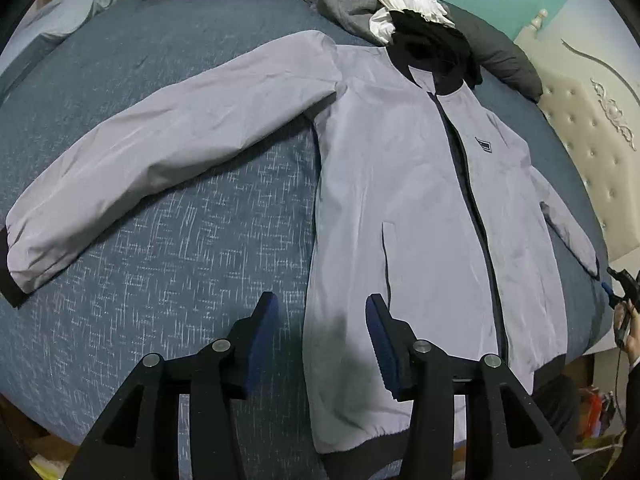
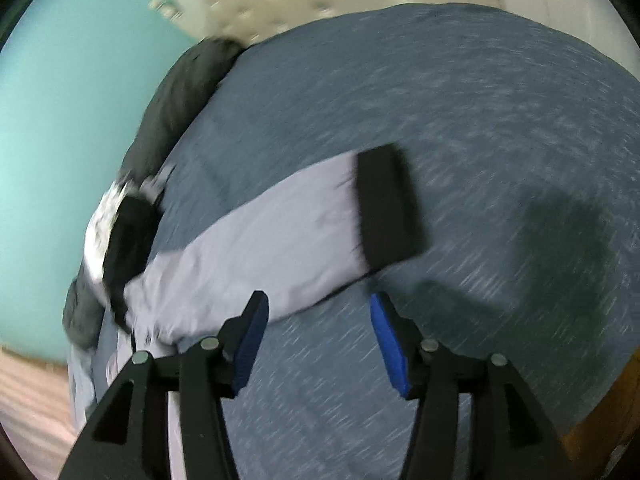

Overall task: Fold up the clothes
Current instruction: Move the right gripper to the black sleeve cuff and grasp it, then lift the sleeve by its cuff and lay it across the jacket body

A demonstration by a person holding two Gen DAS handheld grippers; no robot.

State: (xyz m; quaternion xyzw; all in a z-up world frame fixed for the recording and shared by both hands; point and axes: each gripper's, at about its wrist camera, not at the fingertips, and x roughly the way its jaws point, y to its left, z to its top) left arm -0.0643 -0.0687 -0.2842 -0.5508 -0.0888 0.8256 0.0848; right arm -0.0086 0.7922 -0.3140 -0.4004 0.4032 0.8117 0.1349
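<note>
Two grippers are in view, both with jaws spread wide and nothing between the pads. Left gripper hangs over the lower left part of the jacket, near the hem; one blue pad is over the blue bedcover, the other over the jacket's side panel. Contact with the cloth cannot be confirmed; a dark shadow lies on the fabric between the fingers.

Jacket is grey-lilac, laid flat and front up on the bed, zip closed, collar toward the far side. One sleeve stretches out to the left, ending in a black cuff at the bed's edge. The other sleeve lies along the right side of the body. A heap of grey, white and black clothes sits at the collar end. A padded headboard stands at the right.

Right gripper hovers over the bedcover just short of the jacket's right sleeve and its black cuff; the left finger overlaps the sleeve's edge in the picture, touching or not cannot be told. This view is motion-blurred. A hand with the right gripper shows at the right edge of the left view.
</note>
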